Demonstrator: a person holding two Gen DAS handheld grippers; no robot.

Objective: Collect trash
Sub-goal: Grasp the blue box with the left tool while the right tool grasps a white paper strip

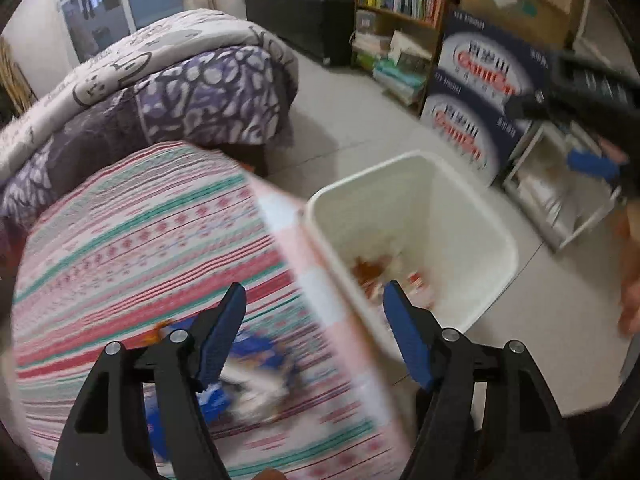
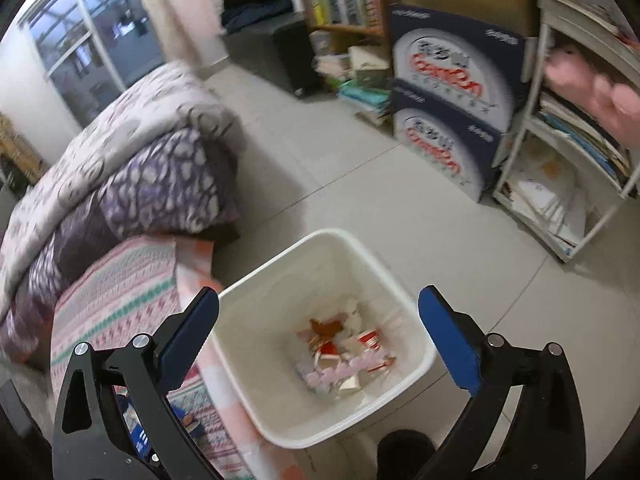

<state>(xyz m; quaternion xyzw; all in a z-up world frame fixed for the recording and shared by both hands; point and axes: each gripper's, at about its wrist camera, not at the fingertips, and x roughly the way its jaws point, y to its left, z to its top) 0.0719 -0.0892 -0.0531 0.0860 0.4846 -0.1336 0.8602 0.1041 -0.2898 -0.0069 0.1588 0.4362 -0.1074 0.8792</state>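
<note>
Right wrist | trash [image 2: 344, 350] in bin [image 2: 424, 344] btwn right gripper [image 2: 318, 328] (jaws wide)

Blue wrapper [image 1: 256, 376] on bedspread blurred, partly behind fingers

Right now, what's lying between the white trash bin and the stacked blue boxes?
Nothing. In the right wrist view, only bare grey floor tile separates the white bin from the stacked blue boxes. The left wrist view agrees.

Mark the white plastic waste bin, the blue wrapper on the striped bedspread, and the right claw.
White plastic waste bin [image 2: 416, 308]: right wrist view, far rim.
Blue wrapper [image 1: 260, 350]: left wrist view, blurred middle.
Right claw [image 2: 320, 336]: right wrist view, midway between fingertips.
</note>
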